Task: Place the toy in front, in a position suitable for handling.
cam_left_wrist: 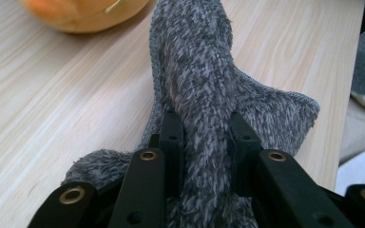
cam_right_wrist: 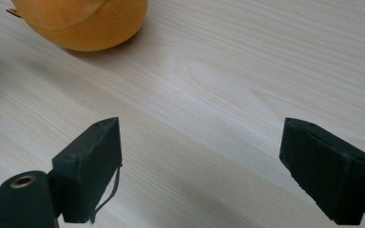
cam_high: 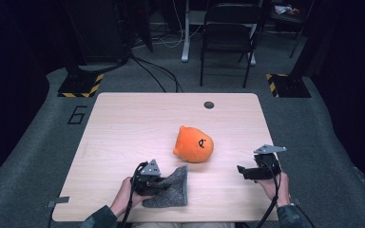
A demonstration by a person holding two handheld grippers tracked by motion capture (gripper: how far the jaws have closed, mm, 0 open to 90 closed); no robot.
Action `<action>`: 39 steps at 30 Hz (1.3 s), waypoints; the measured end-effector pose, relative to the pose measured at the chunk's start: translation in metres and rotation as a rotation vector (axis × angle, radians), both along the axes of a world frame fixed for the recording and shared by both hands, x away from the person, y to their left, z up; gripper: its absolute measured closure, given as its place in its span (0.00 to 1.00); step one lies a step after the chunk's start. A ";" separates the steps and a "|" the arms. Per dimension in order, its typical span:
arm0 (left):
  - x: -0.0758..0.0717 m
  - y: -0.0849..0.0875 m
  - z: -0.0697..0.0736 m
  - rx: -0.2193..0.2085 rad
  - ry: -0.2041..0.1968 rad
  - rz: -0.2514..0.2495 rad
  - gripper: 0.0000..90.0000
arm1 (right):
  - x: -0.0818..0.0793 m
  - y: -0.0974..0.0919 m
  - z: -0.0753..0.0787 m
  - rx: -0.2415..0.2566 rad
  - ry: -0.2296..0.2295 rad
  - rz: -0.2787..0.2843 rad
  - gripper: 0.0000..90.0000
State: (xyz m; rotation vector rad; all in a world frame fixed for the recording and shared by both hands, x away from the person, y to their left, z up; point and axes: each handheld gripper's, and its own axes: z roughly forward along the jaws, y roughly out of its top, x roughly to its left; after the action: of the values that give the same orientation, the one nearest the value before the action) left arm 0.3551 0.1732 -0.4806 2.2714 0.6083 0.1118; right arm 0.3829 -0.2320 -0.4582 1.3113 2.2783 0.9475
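A grey fuzzy sock [cam_high: 171, 187] lies near the table's front edge, a bunched fold of it pinched between the jaws of my left gripper [cam_high: 164, 184]. In the left gripper view the sock [cam_left_wrist: 199, 85] runs away from the left gripper [cam_left_wrist: 202, 130], whose black jaws press its fold from both sides. An orange plush toy [cam_high: 194, 145] with a small black face mark rests mid-table, just beyond the sock. My right gripper [cam_high: 241, 171] hovers at the front right, jaws wide apart. The right gripper [cam_right_wrist: 199, 152] has bare wood between its fingers, the plush [cam_right_wrist: 83, 23] at the upper left.
The light wooden table [cam_high: 123, 123] has a small dark round hole [cam_high: 209, 105] near its far edge. A folding chair [cam_high: 228, 38] and stand bases with yellow-black tape [cam_high: 81, 85] sit on the floor beyond.
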 end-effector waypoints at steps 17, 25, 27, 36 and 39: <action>0.027 -0.092 -0.020 0.053 0.049 -0.122 0.74 | 0.000 -0.001 -0.002 -0.014 0.005 -0.002 0.14; 0.031 -0.088 -0.013 0.057 0.043 -0.103 0.39 | -0.001 -0.001 -0.001 0.002 0.010 -0.007 0.14; 0.028 -0.082 -0.009 0.045 0.044 -0.091 0.35 | -0.001 -0.001 -0.001 -0.010 0.008 0.004 0.14; 0.021 -0.041 0.004 0.042 0.019 -0.022 0.24 | -0.006 0.015 0.003 0.002 0.001 0.051 0.14; 0.020 -0.024 0.003 0.051 0.008 0.039 0.21 | -0.007 0.020 0.003 0.003 0.004 0.067 0.14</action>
State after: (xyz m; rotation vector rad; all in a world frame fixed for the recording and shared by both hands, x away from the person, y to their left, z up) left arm 0.3752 0.1495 -0.4774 2.3104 0.6606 0.1389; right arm 0.3757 -0.2123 -0.4552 1.2459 2.3379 0.9718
